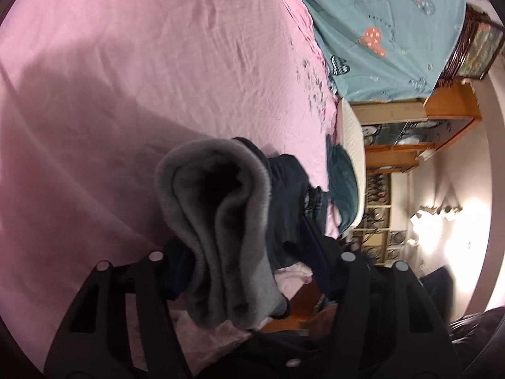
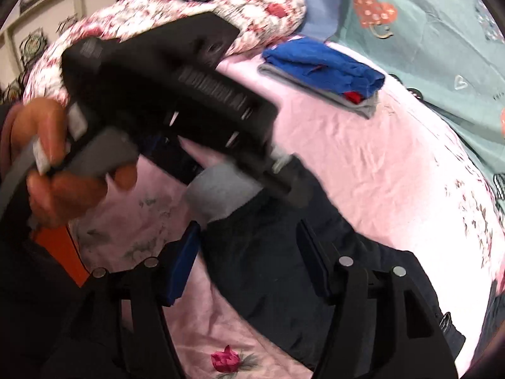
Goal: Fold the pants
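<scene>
The pants are dark navy with a grey fleece lining. In the left wrist view my left gripper (image 1: 249, 252) is shut on a bunched grey-lined part of the pants (image 1: 221, 221) and holds it lifted above the pink bedsheet (image 1: 126, 94). In the right wrist view the navy pants (image 2: 268, 268) lie on the sheet between my right gripper's (image 2: 249, 259) open fingers, which stand on either side of the cloth. The left gripper (image 2: 284, 186) shows there from outside, held by a hand (image 2: 41, 170), pinching the grey-lined edge (image 2: 217, 192).
A folded blue and grey garment stack (image 2: 331, 72) lies at the far side of the pink sheet. A teal heart-print cover (image 1: 378, 31) lies beyond. A floral pillow (image 2: 252, 9) is at the back. Wooden furniture (image 1: 442, 120) stands beside the bed.
</scene>
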Demonstrator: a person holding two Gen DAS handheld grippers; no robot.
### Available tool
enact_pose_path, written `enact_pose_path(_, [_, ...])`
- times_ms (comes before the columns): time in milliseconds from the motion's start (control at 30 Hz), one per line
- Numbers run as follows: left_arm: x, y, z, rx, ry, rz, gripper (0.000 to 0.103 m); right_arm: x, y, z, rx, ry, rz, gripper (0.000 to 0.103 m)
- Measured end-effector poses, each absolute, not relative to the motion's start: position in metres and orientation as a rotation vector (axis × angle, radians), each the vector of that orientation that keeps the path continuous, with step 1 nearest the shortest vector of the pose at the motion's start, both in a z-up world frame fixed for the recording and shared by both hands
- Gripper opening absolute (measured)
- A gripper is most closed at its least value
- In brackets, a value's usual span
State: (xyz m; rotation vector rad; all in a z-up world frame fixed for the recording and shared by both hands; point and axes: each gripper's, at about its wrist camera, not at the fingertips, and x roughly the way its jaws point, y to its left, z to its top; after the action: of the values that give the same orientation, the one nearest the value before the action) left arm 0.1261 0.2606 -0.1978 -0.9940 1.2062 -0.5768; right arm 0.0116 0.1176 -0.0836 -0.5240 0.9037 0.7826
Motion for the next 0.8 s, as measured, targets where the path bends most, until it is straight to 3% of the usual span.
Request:
enact_pose_path(233, [0.126, 0.254, -0.186, -1.015, 1.21, -0.584, 0.061, 0.001, 0.141, -0.114, -0.69, 0.804, 0.661, 0.06])
enact_pose_path(367, [0.127, 0.253, -0.175, -0.976, 1.207, -0.556, 0.061, 0.004, 0.128, -0.106, -0.646, 0.783, 0.637, 0.021])
enact_pose_path(533, [0.133, 0.221, -0.14, -0.915, 1.157, -0.613, 0.061, 0.007, 0.094, -0.079, -0.566, 0.722, 0.593, 0.017])
enact_pose_path(800, [0.157, 0.091, -0.073, -0.708, 1.091, -0.796, 0.061, 0.022, -0.022, -0.026, -0.323, 0.676, 0.41, 0.017])
